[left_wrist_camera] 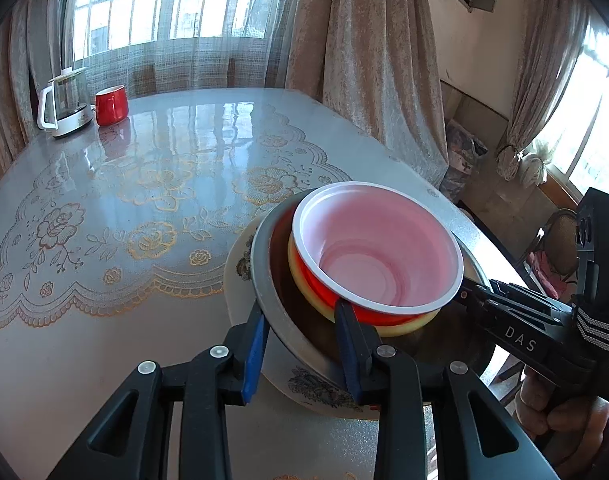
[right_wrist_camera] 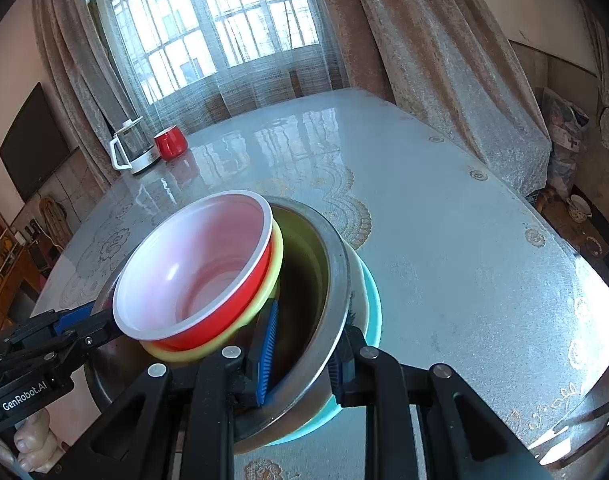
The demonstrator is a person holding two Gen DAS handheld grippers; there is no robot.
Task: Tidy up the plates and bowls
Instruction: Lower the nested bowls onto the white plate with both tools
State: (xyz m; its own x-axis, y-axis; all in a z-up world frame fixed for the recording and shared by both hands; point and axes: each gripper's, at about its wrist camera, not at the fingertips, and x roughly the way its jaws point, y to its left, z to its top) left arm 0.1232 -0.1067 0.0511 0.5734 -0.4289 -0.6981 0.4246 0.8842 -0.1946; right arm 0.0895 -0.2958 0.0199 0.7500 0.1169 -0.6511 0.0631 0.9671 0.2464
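The stack sits near the right edge of the table (left_wrist_camera: 104, 352): a red bowl (left_wrist_camera: 378, 248) nested in a yellow bowl (left_wrist_camera: 396, 326), inside a steel bowl (left_wrist_camera: 264, 280), over a flowered plate (left_wrist_camera: 236, 268) with a teal dish (right_wrist_camera: 374, 312) between. Both tools straddle the steel rim, the left tool (left_wrist_camera: 302, 330) and the right tool (right_wrist_camera: 304, 334) each with one finger inside, one outside, apparently clamped on it. This looks like carrying or settling the whole stack; next calls for level, matched motion of both tools so the tilted red bowl stays seated.
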